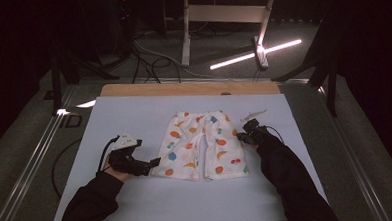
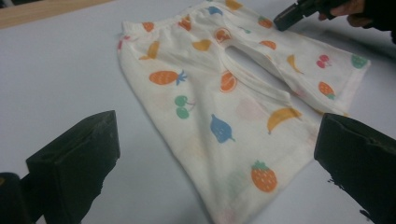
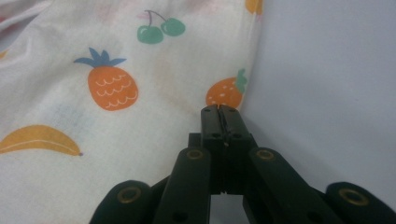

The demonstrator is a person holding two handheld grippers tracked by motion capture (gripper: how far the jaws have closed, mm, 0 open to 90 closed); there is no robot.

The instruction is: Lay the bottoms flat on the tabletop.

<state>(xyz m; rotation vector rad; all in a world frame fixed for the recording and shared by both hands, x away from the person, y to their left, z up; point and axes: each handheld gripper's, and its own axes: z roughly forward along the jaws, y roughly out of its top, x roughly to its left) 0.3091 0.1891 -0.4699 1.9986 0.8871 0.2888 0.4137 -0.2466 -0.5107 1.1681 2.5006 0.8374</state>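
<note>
One pair of fruit-print child's trousers flat on table, high view. Light, limp, I judge; best pinched at hems or waistband.
Left gripper view: left claw gaping wide, nothing held, hem between jaws.
Right gripper view: right claw shut at trouser side edge; cloth pinched or not, can't tell.

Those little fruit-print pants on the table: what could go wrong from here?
1. The left gripper is open, its jaws straddling the hem of one leg of the pants. Closing too high might pinch only the top layer, so the leg could open up instead of lifting flat.
2. The right gripper is shut at the other leg's side edge. Whether it holds cloth is unclear; if not, a pull may drag the pants askew on the table.
</note>
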